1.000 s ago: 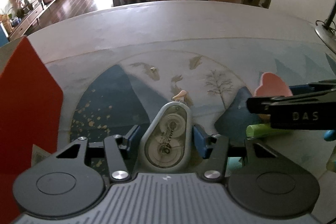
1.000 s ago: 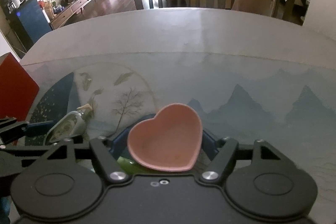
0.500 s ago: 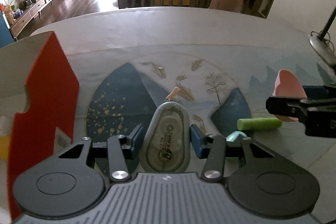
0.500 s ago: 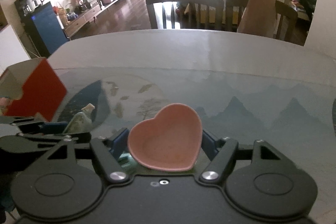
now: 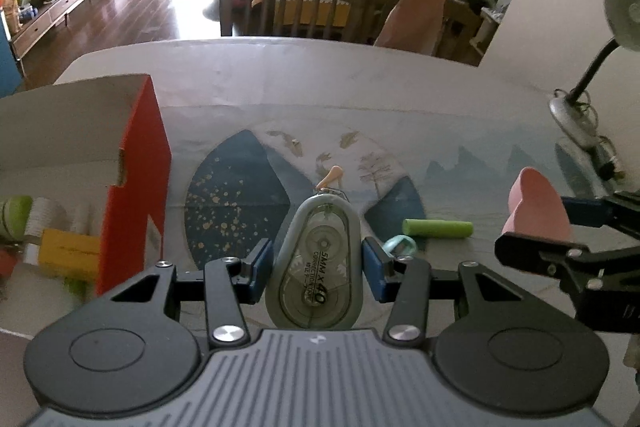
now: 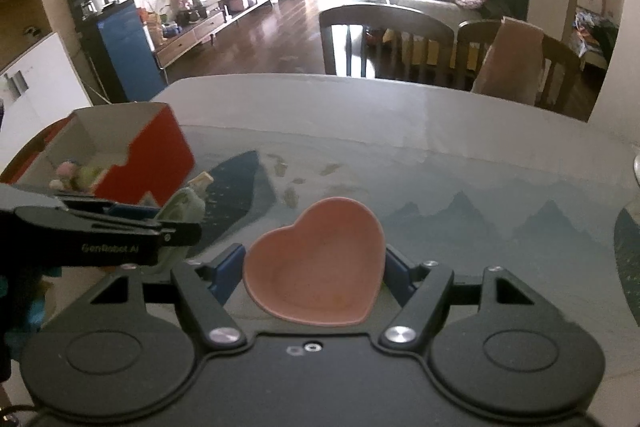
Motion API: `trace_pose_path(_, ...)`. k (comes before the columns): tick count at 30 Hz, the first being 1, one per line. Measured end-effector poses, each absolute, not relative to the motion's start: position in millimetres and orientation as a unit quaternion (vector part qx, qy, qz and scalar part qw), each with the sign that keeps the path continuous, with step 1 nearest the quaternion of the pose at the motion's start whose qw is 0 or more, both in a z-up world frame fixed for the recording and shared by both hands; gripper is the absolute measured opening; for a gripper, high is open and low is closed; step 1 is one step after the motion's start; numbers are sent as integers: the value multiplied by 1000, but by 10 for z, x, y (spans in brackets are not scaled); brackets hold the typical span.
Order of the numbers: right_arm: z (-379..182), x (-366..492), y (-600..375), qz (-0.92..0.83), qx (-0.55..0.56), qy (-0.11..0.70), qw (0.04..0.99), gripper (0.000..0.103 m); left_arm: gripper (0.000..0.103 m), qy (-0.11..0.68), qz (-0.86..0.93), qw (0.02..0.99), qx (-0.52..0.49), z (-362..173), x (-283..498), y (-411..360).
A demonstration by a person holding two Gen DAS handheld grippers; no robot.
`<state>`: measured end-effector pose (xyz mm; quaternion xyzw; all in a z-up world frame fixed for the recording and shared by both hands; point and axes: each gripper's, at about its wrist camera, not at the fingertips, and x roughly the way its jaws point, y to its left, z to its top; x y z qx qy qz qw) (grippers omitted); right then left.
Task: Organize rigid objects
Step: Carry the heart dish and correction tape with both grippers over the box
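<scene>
My left gripper (image 5: 316, 269) is shut on a grey correction tape dispenser (image 5: 318, 263), held up off the table with its orange tip pointing away. My right gripper (image 6: 314, 273) is shut on a pink heart-shaped dish (image 6: 318, 265), also lifted; the same dish (image 5: 536, 207) shows edge-on at the right of the left wrist view. A red cardboard box (image 5: 136, 179) with an open top stands to the left, holding several small items. The box (image 6: 152, 155) lies at the left of the right wrist view, behind the left gripper (image 6: 176, 227).
A green cylinder (image 5: 438, 228) and a pale teal ring-shaped item (image 5: 400, 245) lie on the patterned table mat (image 5: 240, 195). A desk lamp (image 5: 580, 99) stands at the right edge. Chairs (image 6: 384, 39) line the table's far side.
Both grippers have risen with their objects, so more of the table and room shows. The red box's open top has come into view. The left jaws narrowed slightly on the dispenser.
</scene>
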<state>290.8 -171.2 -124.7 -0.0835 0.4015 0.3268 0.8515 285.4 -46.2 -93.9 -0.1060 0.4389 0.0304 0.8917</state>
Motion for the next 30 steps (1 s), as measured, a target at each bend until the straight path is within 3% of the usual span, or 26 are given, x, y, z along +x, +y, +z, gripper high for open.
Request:
trace_pose_path(15,-751,2272,-1194,350,-90,362,859,72,47,394,14,914,-95,-288,2207,88)
trace_pose_path(30,-631,1861,-330,359,-102,344,862,72,47,387,17,917,-92,-119,1803,1026)
